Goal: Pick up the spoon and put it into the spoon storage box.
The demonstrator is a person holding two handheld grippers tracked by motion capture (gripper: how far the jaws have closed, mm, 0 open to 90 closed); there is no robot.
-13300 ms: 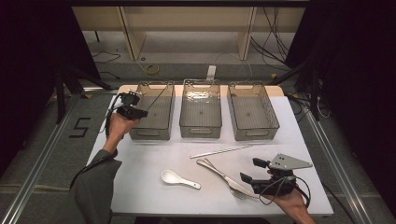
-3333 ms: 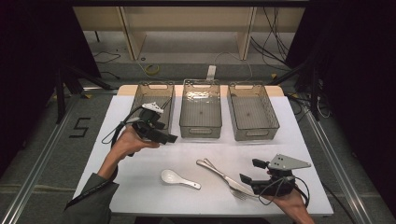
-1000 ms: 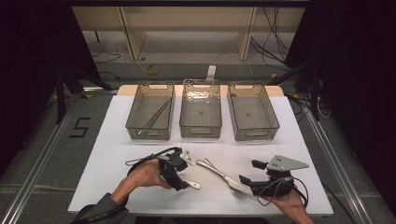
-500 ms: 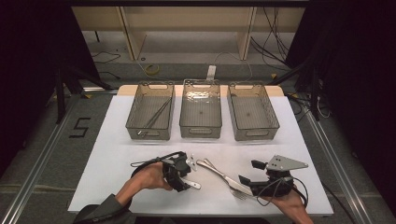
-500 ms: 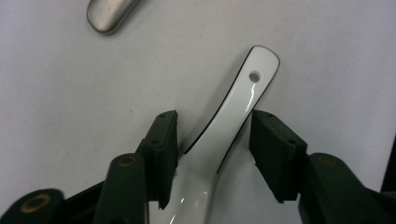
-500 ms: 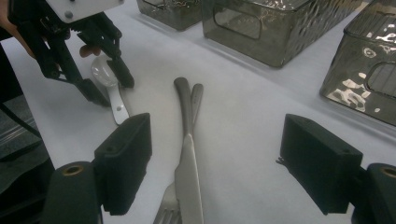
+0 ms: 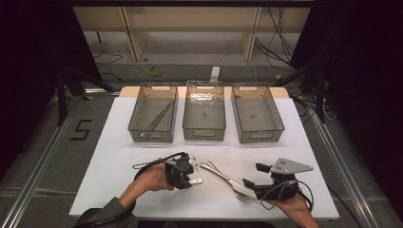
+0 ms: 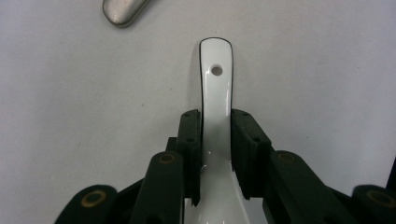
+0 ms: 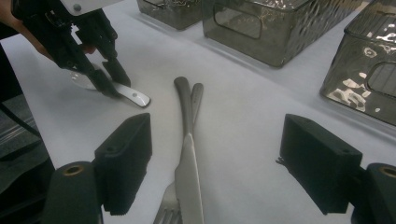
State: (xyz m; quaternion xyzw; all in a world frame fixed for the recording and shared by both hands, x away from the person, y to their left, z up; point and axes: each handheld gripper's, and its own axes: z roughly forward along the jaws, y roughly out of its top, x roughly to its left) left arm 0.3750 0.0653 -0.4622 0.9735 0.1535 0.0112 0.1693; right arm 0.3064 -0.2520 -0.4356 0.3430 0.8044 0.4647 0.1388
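A white ceramic spoon (image 7: 196, 181) lies on the white table, its holed handle (image 8: 215, 79) pointing away from my left gripper (image 7: 191, 172). The jaws have just been closing, and their pads (image 8: 191, 140) now press on both sides of the handle. A steel knife (image 7: 223, 175) and fork (image 7: 241, 195) lie crossed to the right of the spoon. My right gripper (image 7: 253, 175) rests low at the table's front right, open, with the knife (image 9: 189, 172) and fork tines (image 9: 166, 215) between its wide-set jaws but untouched. The left gripper (image 9: 109, 79) also appears in the right gripper view.
Three clear bins stand in a row at the back: left bin (image 7: 151, 137) holding thin metal chopsticks (image 7: 160, 118), middle bin (image 7: 203, 134), right bin (image 7: 260, 135). White tabletop (image 7: 109, 156) lies bare on the left. Table edges and metal rails border both sides.
The left gripper's jaws have closed in on the spoon handle over the last second. Both hands stayed where they were. Longer ago the left hand came down from the left bin.
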